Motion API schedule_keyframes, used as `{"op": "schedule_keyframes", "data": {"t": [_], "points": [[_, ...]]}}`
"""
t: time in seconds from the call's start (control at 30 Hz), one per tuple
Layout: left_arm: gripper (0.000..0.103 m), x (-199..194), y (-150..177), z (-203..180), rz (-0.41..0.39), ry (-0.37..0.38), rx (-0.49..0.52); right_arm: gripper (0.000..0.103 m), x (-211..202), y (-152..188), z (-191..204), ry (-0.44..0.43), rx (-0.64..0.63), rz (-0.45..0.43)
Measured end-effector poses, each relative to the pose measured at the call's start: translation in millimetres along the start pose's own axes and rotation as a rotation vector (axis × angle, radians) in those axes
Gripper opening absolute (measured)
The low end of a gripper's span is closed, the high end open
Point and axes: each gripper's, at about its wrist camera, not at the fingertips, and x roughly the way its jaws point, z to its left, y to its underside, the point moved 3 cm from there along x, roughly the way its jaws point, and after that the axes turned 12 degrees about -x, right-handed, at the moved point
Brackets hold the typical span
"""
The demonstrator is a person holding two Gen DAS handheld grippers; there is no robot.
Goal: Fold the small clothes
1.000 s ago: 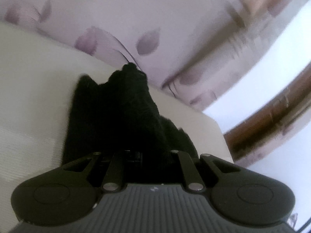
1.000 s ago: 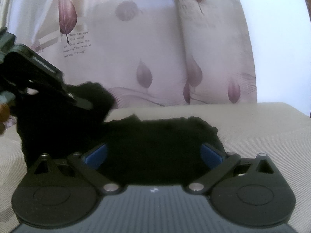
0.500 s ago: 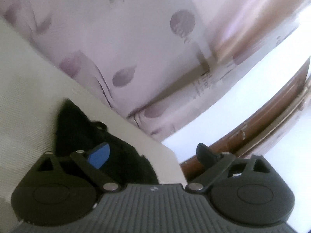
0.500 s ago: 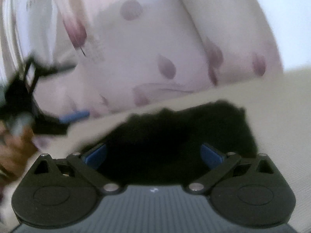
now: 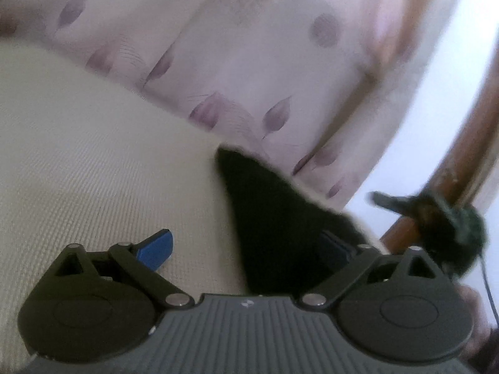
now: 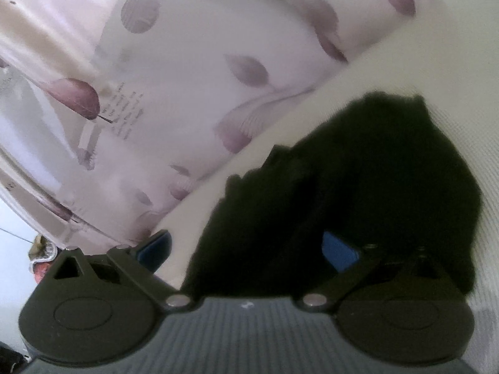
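A small black garment point(image 5: 274, 218) lies bunched on the cream textured surface point(image 5: 93, 155), near its far edge. It also shows in the right wrist view point(image 6: 358, 187), filling the lower right. My left gripper point(image 5: 246, 249) is open, its blue-padded fingers apart, with the garment's near end between them, closer to the right finger. My right gripper point(image 6: 246, 249) is open over the garment's left part; nothing is held. The right gripper's body point(image 5: 436, 218) shows blurred at the left wrist view's right edge.
A pale curtain with purple leaf prints point(image 5: 249, 78) hangs just behind the surface, also in the right wrist view point(image 6: 156, 78). A brown wooden frame point(image 5: 467, 155) and bright white wall stand at the right.
My left gripper let go of the black garment, opened and swung back over the surface. My right gripper stayed open and tilted, the garment now lying flatter.
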Motion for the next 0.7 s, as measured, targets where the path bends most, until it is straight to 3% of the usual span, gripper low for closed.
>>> {"op": "schedule_keyframes", "data": {"t": [0.1, 0.13, 0.17, 0.23, 0.33, 0.47, 0.57, 0.7], "points": [[0.103, 1, -2, 1, 0.005, -0.018, -0.011, 0.100, 17, -8, 8, 0.063, -0.040, 0.026], [0.103, 2, -3, 4, 0.004, -0.022, -0.032, 0.088, 22, -9, 12, 0.078, -0.076, 0.027], [0.103, 2, -5, 7, -0.005, -0.028, -0.055, 0.064, 29, -10, 16, 0.111, -0.111, 0.048], [0.103, 4, -7, 13, -0.010, -0.041, -0.094, 0.036, 40, -9, 17, 0.155, -0.153, 0.089], [0.103, 8, -8, 18, -0.017, -0.060, -0.120, 0.020, 43, -11, 23, 0.171, -0.254, 0.089], [0.103, 5, -7, 18, -0.021, -0.071, -0.112, 0.017, 14, -41, 20, 0.158, -0.297, 0.014], [0.103, 5, -6, 20, -0.021, -0.079, -0.114, 0.009, -5, -66, 12, 0.197, -0.336, -0.022], [0.103, 6, -6, 21, -0.022, -0.087, -0.113, 0.009, -26, -100, -16, 0.239, -0.317, -0.050]]}}
